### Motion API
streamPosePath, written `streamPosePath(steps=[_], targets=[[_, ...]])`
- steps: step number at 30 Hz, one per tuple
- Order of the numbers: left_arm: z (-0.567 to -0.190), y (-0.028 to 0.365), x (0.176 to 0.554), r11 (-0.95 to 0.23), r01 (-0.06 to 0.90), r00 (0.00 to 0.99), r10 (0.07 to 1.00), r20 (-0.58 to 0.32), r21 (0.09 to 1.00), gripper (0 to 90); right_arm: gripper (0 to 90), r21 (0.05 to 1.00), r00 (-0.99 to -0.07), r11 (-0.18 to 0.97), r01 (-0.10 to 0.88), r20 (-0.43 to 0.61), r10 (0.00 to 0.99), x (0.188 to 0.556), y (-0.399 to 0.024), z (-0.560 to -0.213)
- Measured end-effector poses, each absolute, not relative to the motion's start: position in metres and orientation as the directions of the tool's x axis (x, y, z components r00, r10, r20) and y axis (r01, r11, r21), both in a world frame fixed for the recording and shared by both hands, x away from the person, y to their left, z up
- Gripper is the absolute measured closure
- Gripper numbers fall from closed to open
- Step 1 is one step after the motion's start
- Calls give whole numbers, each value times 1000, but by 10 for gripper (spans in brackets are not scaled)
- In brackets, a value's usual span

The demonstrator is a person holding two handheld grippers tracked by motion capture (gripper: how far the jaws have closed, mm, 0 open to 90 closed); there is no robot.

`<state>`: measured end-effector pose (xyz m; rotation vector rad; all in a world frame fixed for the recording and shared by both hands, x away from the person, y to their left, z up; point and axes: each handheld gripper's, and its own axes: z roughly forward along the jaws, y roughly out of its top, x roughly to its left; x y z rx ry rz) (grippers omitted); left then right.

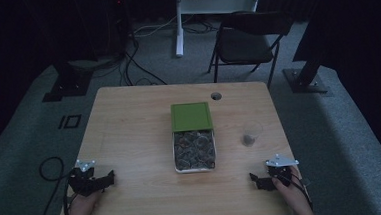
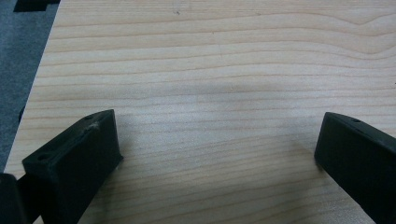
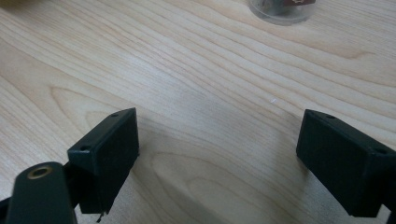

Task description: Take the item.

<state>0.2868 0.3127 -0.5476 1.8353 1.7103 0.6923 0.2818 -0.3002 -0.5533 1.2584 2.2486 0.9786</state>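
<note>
Both grippers rest low at the near edge of a light wooden table (image 1: 129, 126), each held by a hand that enters from the bottom of the high view. Left gripper (image 1: 107, 178) sits near the table's near-left corner, its jaws pointing inward toward the centre; in the left gripper view (image 2: 217, 144) the two black jaws stand wide apart with bare wood grain between them and nothing held. Right gripper (image 1: 255, 179) sits near the near-right corner, likewise pointing inward; in the right gripper view (image 3: 217, 144) its jaws are also spread wide over bare wood, gripping nothing. At the table's centre lies a rectangular metal tin (image 1: 195, 168), open and packed with small dark, wrapped-looking pieces (image 1: 194, 146) whose exact kind cannot be told. A green lid (image 1: 191, 116) lies flat at the tin's far end, touching or overlapping its far rim. A small clear cup (image 1: 250, 135) with something dark at its bottom stands to the right of the tin, apart from it and beyond the right gripper; its base appears at the top edge of the right gripper view (image 3: 280, 11). Both grippers lie well apart from the tin. Beyond the table stands a dark folding chair (image 1: 247, 41) on grey carpet.
</note>
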Motion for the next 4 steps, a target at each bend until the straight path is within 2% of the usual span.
streamPosePath(steps=[4], targets=[[-548,311,288,-29,724,30,999,11,689,5,128,730,-525,356,584,5,851,282,-300,-553]])
